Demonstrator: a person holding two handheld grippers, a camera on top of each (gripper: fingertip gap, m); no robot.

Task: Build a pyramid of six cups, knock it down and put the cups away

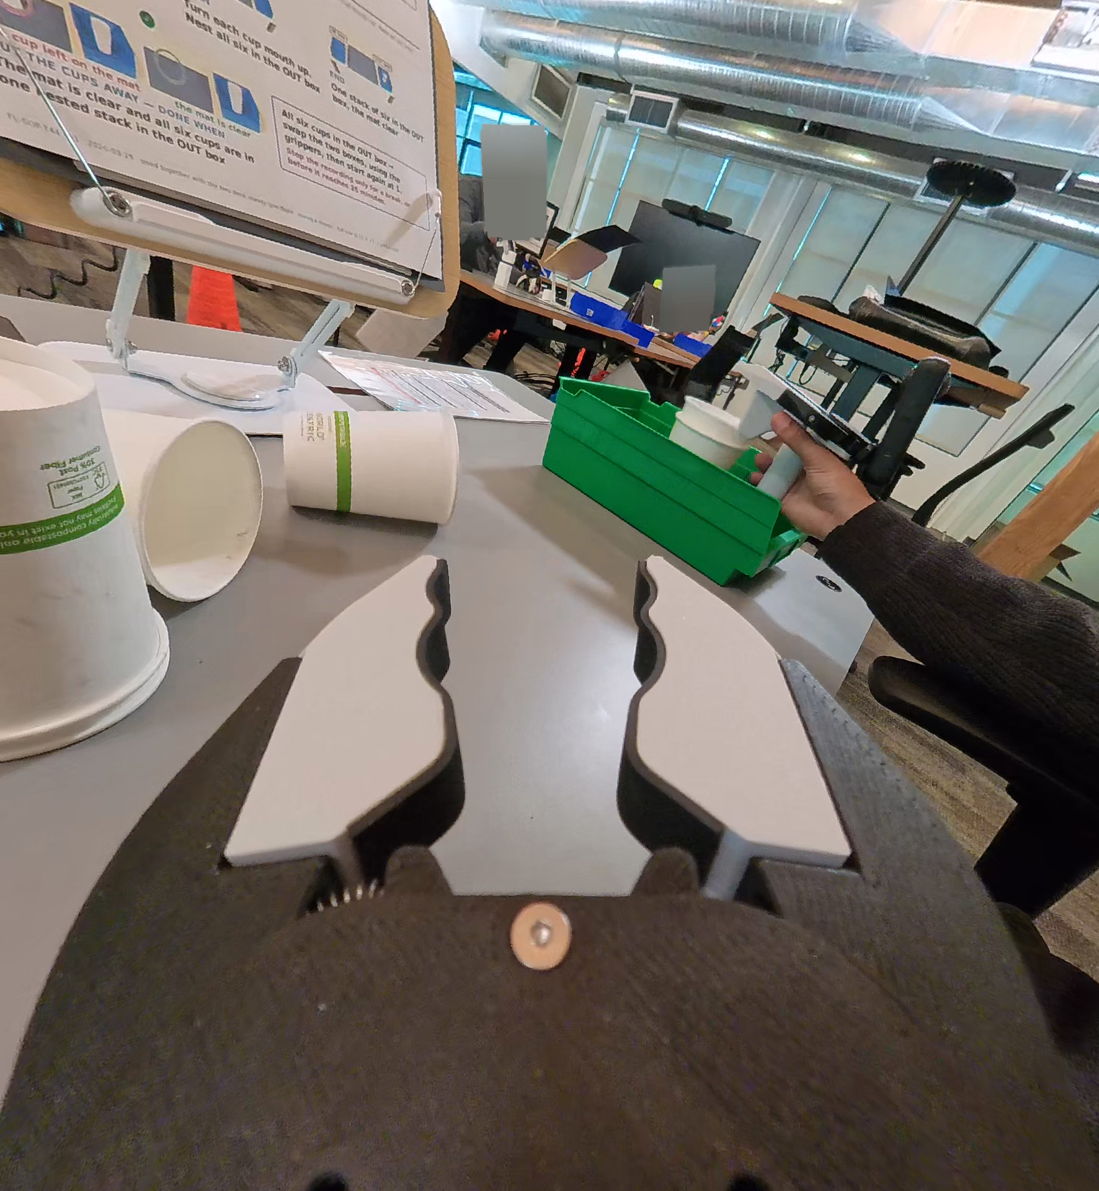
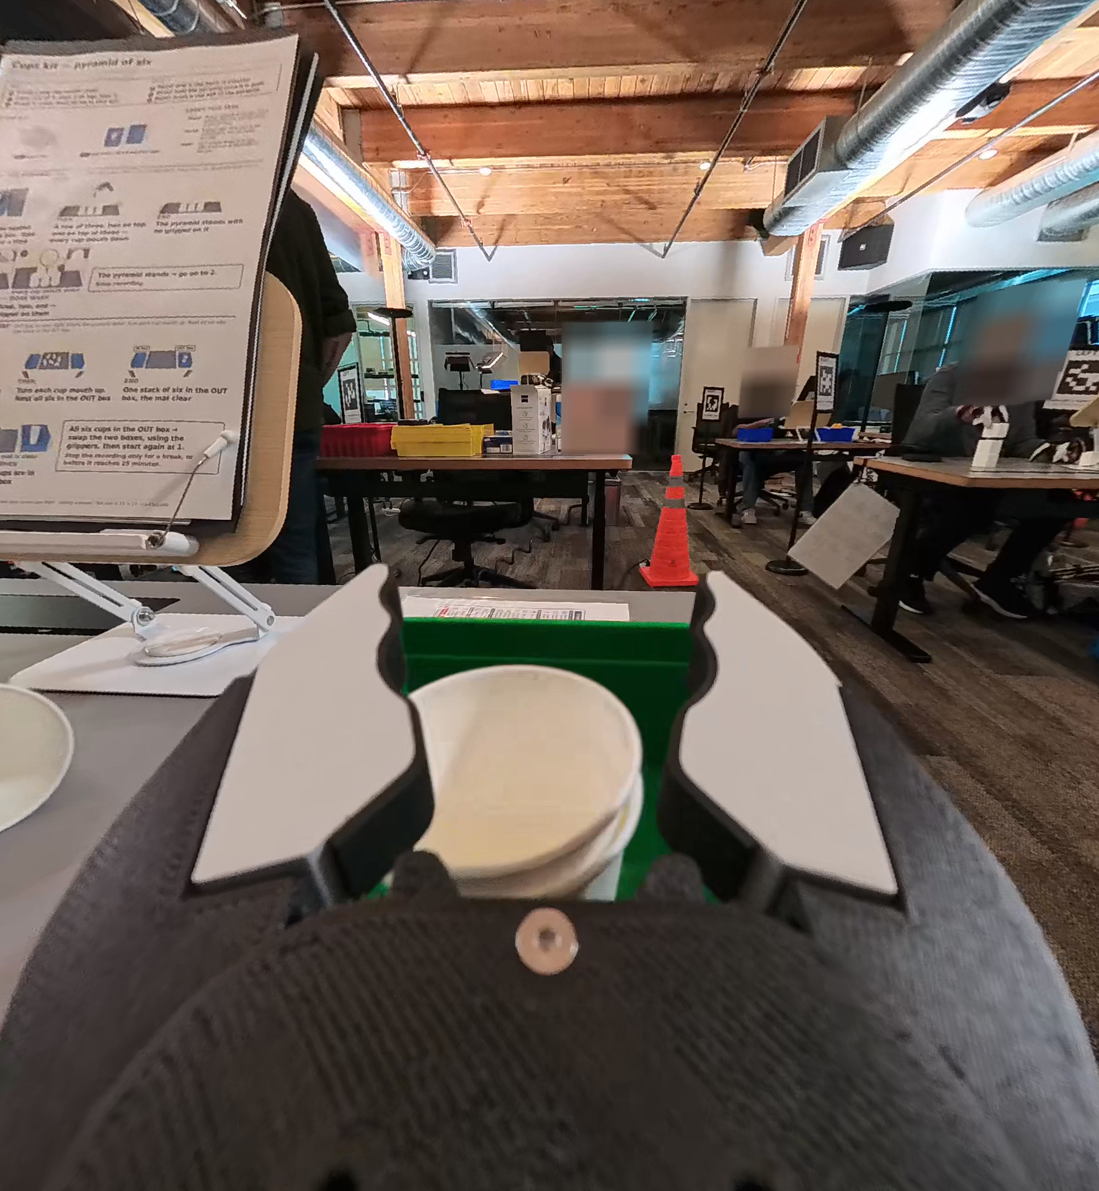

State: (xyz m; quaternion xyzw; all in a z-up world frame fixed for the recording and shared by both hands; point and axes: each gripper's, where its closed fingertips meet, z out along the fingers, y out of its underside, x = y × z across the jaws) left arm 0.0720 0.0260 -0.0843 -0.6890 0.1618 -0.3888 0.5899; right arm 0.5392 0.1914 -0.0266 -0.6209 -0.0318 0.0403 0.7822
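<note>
My left gripper (image 1: 542, 570) is open and empty, low over the grey table (image 1: 534, 741). Three white paper cups with green bands are to its left: one upside down (image 1: 38, 548), one on its side with its mouth toward me (image 1: 202, 509), and one on its side farther back (image 1: 370, 467). My right gripper (image 2: 547, 593) is open, its fingers on either side of a mouth-up nested cup stack (image 2: 521, 773) in the green bin (image 2: 534, 644). The left finger is close against the stack's rim and the right finger is apart. The left wrist view shows the bin (image 1: 656, 503), the stack (image 1: 705, 435) and a hand holding the right gripper (image 1: 766, 399).
An instruction sheet on a tilted wooden stand (image 1: 212, 129) rises at the table's back, and it also shows in the right wrist view (image 2: 115, 290). A printed sheet (image 1: 431, 387) lies behind the bin. A black chair (image 1: 985, 741) stands right of the table. An orange cone (image 2: 670, 535) and other desks with people lie beyond.
</note>
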